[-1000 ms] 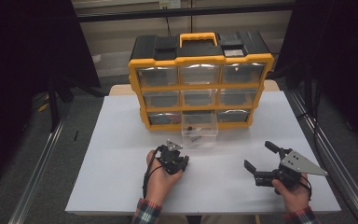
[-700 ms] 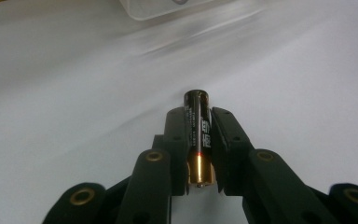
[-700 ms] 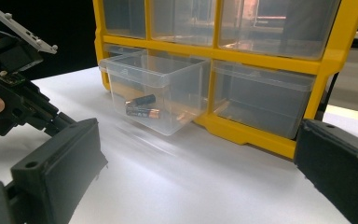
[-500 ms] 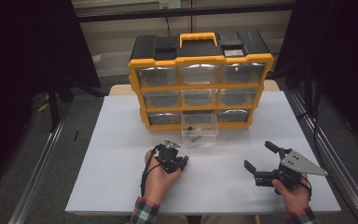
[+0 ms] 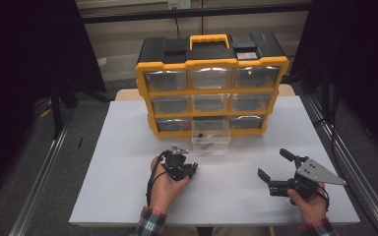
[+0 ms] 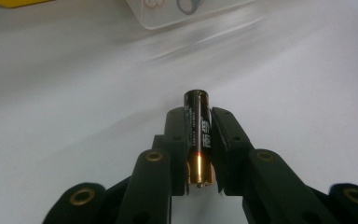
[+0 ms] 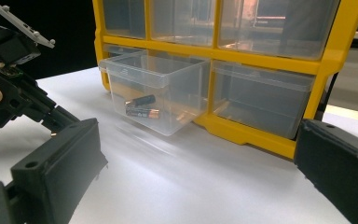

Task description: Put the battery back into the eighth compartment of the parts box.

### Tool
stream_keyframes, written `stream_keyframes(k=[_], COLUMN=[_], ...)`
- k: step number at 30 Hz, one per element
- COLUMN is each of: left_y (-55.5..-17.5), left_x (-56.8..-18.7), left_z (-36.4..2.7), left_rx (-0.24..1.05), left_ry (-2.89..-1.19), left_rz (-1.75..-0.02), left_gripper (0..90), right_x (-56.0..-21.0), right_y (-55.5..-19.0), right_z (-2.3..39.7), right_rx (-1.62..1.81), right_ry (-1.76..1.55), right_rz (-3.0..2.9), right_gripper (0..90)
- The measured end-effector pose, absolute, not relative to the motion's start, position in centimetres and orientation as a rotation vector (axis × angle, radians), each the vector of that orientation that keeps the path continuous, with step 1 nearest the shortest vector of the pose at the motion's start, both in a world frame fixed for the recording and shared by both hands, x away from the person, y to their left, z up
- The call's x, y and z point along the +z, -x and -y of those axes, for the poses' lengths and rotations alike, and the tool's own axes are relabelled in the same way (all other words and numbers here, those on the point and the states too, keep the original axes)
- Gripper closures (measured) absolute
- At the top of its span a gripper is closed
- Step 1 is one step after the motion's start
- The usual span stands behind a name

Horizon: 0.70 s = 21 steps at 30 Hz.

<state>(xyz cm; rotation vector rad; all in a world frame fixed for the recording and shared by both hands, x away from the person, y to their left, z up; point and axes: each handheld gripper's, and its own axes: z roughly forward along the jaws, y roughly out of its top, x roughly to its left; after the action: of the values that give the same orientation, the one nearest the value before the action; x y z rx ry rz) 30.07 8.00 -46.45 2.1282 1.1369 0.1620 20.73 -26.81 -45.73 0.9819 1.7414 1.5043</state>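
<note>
My left gripper is shut on a black and copper battery, which lies lengthwise between the jaws with its black end sticking out past the tips. In the high view the left gripper hovers low over the white table, just in front of a clear drawer pulled out of the bottom row. The drawer holds two batteries. At the right front, my right gripper stands open with nothing between its jaws. The left gripper also shows at the left of the right gripper view.
A yellow and black organizer with three rows of clear drawers stands at the back of the table; its other drawers are pushed in. Metal rails run along both sides of the table. Bare white tabletop lies between the two hands.
</note>
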Motion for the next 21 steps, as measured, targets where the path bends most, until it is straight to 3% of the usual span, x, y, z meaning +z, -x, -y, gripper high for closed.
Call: stream_keyframes(k=[21], left_y=[-30.9], left_x=[-44.6], left_z=[-9.0], left_rx=[0.142], left_ry=[-2.114], left_rz=[-1.147], left_gripper=[77.2], right_x=[-45.7], right_y=[-20.7], right_z=[26.8], right_rx=[1.506], right_ry=[-0.983], right_rz=[-1.74], right_gripper=[0.4])
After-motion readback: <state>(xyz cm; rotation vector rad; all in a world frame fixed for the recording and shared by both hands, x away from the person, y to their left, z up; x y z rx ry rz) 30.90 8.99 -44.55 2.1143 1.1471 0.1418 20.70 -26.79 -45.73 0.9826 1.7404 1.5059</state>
